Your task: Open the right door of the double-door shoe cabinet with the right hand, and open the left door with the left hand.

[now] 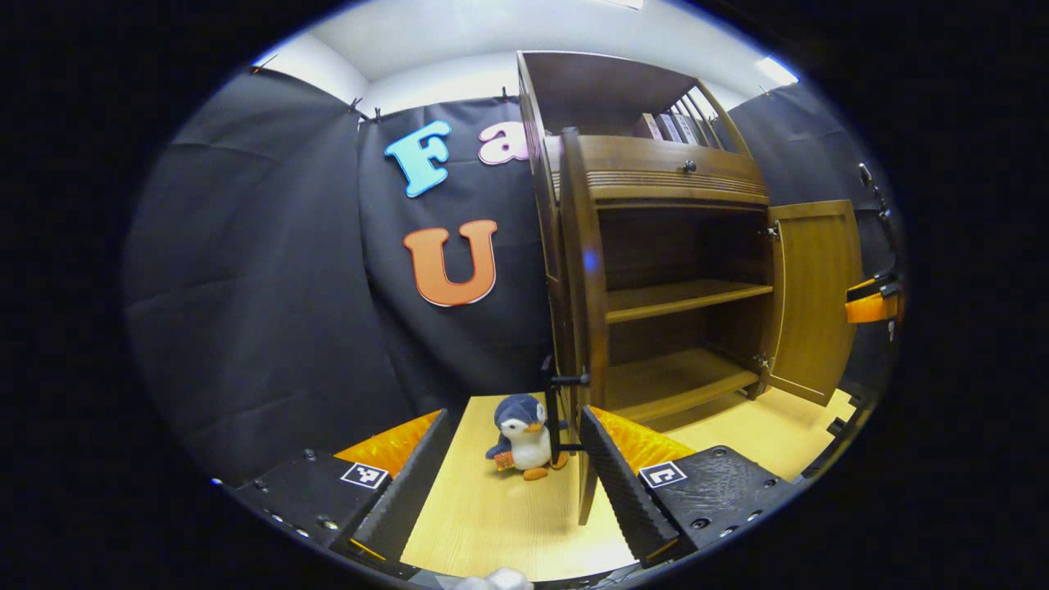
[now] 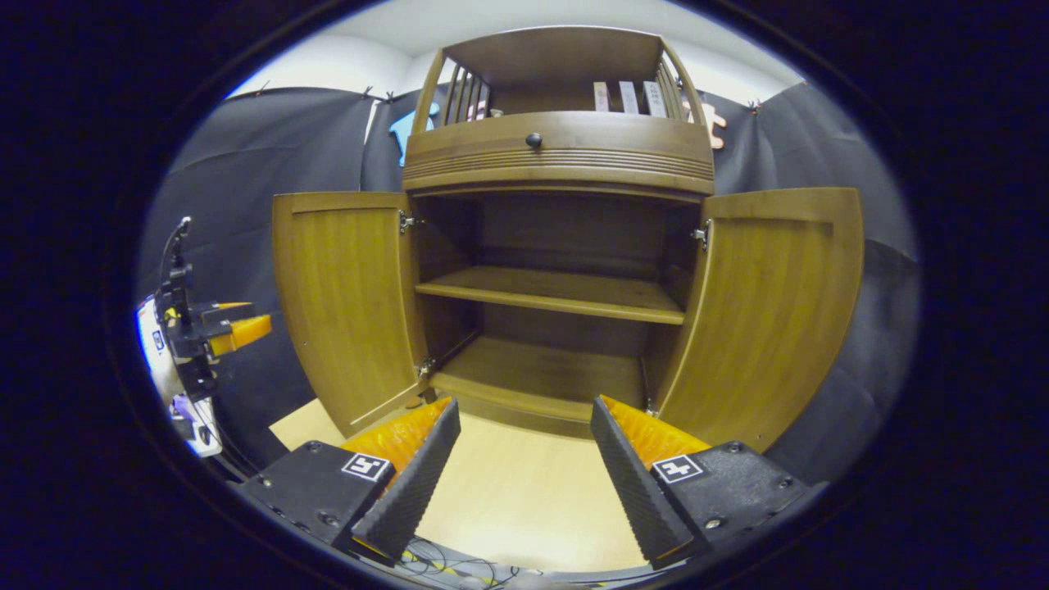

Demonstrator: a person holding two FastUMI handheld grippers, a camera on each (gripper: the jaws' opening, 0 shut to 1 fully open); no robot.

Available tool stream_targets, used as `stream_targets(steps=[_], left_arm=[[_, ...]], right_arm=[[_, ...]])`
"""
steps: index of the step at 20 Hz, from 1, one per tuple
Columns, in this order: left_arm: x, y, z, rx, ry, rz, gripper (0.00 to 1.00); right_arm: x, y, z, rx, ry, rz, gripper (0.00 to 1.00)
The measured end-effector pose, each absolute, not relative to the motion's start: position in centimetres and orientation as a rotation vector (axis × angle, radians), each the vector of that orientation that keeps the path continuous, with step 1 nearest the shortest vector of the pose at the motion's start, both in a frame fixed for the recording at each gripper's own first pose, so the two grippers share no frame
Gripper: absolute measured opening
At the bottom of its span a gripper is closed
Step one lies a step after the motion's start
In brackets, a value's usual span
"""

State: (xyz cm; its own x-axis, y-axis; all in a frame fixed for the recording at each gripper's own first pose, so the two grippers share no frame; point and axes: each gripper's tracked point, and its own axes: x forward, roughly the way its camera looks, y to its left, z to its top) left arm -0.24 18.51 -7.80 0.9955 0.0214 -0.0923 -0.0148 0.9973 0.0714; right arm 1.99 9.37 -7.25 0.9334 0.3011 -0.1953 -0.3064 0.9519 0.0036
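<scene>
cabinet: double-door shoe cabinet (image 2: 557, 270) is standing on the light wood table (image 2: 524, 492), dead ahead of the right gripper, both shelves showing bare.
right door: right door (image 2: 774, 311) is hanging swung wide, panel upright, hinge edge at the cabinet side, free edge pointing out and to the right of the right gripper.
left door: left door (image 2: 348, 303) is hanging swung wide too; in the left gripper view it is showing edge-on (image 1: 583, 328), long axis vertical, running down between that gripper's fingers, close to the right finger.
left gripper: left gripper (image 1: 512, 471) is sitting with fingers spread wide, nothing pressed between them; door edge looks to be clear of both pads, though contact is hard to judge here.
right gripper: right gripper (image 2: 524, 467) is sitting wide apart, holding nothing, centred on the cabinet mouth, between the two doors and well apart from each.
nearer hand: left one, right at its door edge.
extra: plush penguin (image 1: 522, 436) is standing on the table just beside the left door's foot.
progress: both doors reading as open; task looking done or nearly so.
</scene>
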Motion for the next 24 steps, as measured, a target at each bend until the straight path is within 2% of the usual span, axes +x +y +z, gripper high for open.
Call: stream_targets(steps=[1,2,3,4,13,24], left_arm=[[-0.5,17.0,-6.6,0.067,0.076,0.012,1.00],[-0.6,15.6,-5.6,0.076,0.067,0.015,0.95],[-0.6,14.3,-4.8,0.087,0.062,0.016,1.00],[-0.5,13.1,-4.2,0.095,0.066,0.024,0.96],[1.1,3.8,-3.0,0.072,0.094,0.050,0.96],[1.0,0.5,-2.0,0.065,0.039,0.023,0.96]], right_arm=[[2.1,9.0,-6.9,-0.022,0.188,0.300,1.00],[2.2,8.6,-6.6,-0.020,0.175,0.291,1.00],[2.4,8.2,-6.2,-0.012,0.164,0.281,1.00],[2.5,7.8,-5.9,-0.003,0.154,0.272,1.00],[2.3,2.6,-3.3,0.021,0.074,0.134,1.00],[2.3,1.1,-3.0,0.035,0.054,0.070,1.00]])
